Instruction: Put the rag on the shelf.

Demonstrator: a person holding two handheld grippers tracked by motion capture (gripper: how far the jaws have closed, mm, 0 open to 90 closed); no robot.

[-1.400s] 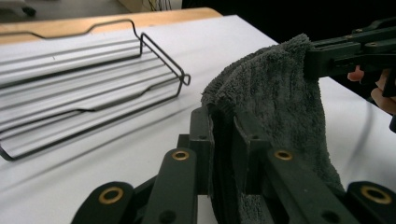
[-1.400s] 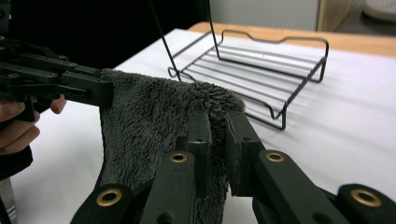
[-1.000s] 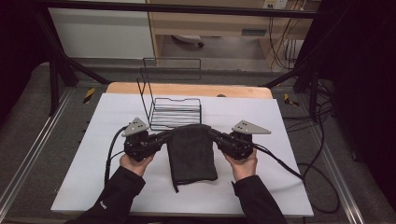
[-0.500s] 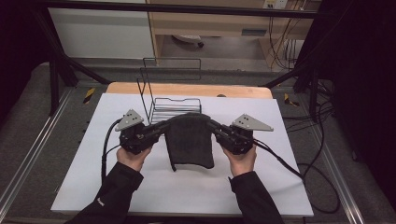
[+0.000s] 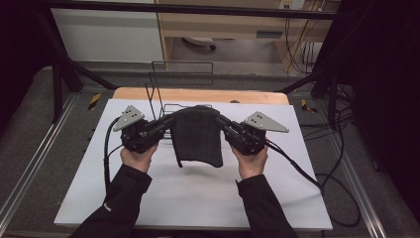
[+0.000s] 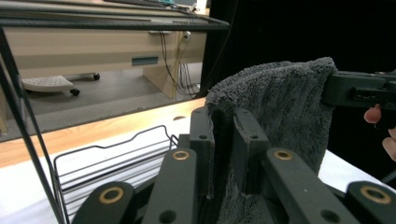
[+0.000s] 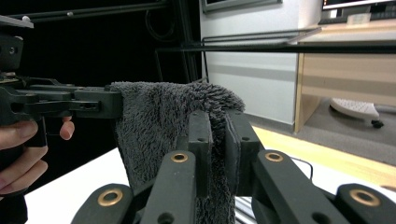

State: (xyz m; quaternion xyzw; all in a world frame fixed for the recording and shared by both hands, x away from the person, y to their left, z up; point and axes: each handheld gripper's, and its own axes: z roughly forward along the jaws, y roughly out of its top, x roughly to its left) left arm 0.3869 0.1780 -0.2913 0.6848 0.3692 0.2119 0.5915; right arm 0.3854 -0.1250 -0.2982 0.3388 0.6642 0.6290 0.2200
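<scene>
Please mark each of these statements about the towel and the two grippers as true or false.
1. Both grippers are clamped on the dark grey towel. True: the left gripper and the right gripper each pinch a top corner.
2. The towel lies flat on the white mat. False: it hangs between the grippers above the white mat.
3. A black wire rack stands behind the towel. True.
4. The towel is bright red. False: it is dark grey.
</scene>
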